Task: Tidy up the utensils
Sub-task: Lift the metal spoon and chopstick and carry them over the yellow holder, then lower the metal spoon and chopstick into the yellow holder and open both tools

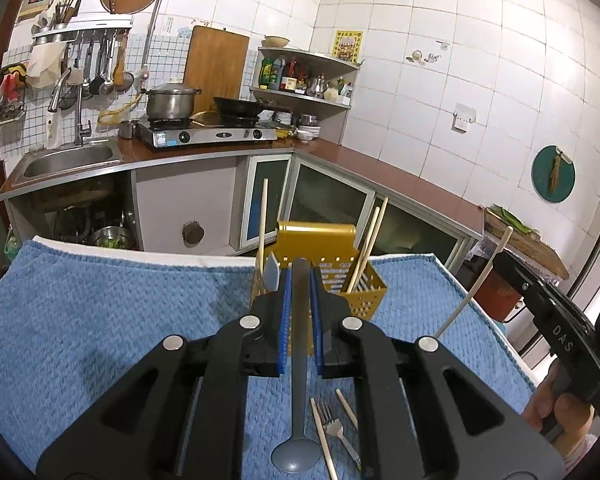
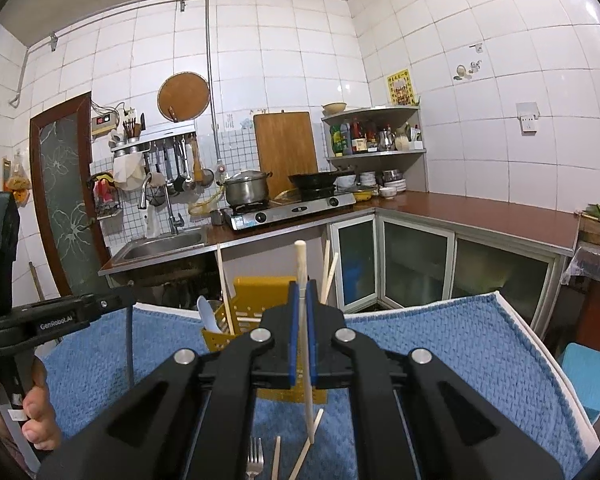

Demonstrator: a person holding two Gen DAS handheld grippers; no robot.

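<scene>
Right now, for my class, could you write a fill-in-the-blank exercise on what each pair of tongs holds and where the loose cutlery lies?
1. The left tongs grip a grey plastic ____ by its handle.
2. The right tongs pinch one pale wooden ____.
3. The perforated yellow metal utensil holder stands on a ____ knitted towel.
4. A metal ____ lies on that towel beside two loose chopsticks.

Missing words: spoon; chopstick; blue; fork

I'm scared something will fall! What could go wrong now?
The left gripper pinches the gray spoon by its thin handle, so the heavy bowl could swing or slip. The right gripper holds one chopstick that may clash with the chopsticks already crowding the yellow holder.
</scene>
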